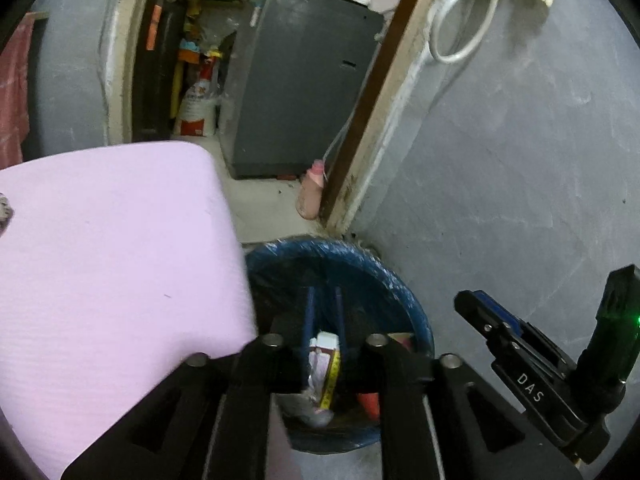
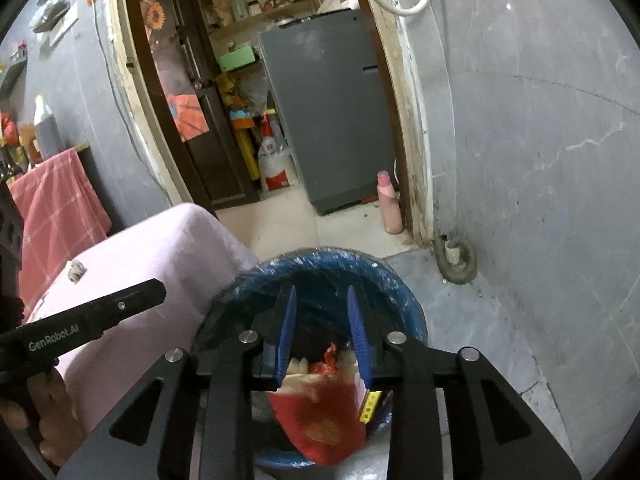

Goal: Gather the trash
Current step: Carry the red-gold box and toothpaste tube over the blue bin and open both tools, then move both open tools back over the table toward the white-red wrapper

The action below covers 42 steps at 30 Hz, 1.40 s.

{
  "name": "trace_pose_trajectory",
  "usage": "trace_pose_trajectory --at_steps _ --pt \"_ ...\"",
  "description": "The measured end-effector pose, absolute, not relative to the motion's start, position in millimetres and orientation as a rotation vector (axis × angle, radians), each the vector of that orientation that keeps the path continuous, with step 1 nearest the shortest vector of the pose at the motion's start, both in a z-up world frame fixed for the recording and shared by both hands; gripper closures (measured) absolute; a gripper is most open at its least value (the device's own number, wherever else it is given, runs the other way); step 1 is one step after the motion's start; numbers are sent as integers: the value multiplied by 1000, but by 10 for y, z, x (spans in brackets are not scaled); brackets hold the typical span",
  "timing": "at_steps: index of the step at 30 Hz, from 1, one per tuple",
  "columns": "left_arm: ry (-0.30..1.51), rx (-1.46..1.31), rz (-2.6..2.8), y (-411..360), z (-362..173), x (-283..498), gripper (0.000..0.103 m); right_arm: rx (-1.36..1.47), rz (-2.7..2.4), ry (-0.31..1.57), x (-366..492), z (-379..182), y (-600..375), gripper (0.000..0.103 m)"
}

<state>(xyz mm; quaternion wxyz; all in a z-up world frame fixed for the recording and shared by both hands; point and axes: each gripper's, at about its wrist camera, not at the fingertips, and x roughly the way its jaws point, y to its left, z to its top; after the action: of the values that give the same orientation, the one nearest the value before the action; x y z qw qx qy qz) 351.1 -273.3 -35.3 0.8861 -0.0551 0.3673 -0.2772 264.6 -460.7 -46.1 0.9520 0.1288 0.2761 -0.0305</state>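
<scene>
Pink table crowding bin

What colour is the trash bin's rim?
Blue bin rim, lined with clear plastic; clearest in the right wrist view.

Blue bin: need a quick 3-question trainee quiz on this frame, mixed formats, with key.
1. True or false: the right gripper hangs over the blue bin with its jaws apart.
2. Multiple choice: what colour is the packet seen below the right gripper, inside the bin? A green, B red, C white.
3. Fill in: the pinkish bottle stands on the floor against the door ____.

Key: 1 true; 2 B; 3 frame.
</scene>
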Motion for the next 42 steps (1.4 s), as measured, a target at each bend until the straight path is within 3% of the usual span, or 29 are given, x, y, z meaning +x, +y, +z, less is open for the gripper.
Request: trace_pose_trajectory --at_steps 5,9,12,15,17,24,42 --pt "704 -145 -523 -2441 -159 3474 74 204 -69 486 2606 -226 -4434 75" --pt "647 -155 -470 -2168 10 3429 62 188 -60 402 2555 -25 -4276 52" --pt "604 -147 -419 -1963 113 3394 45 178 -38 360 2555 101 -4118 46" --pt "568 -153 -358 -1711 196 3365 29 177 -8 327 2577 177 -3951 27" --pt "552 -150 -308 -1516 218 3359 20 176 21 318 2626 220 -3806 24" --pt "566 -142 -156 -883 150 3448 19 161 82 315 2798 251 -3415 1" --pt "766 -147 -70 -401 -226 4034 19 148 156 354 3174 174 -2918 0"
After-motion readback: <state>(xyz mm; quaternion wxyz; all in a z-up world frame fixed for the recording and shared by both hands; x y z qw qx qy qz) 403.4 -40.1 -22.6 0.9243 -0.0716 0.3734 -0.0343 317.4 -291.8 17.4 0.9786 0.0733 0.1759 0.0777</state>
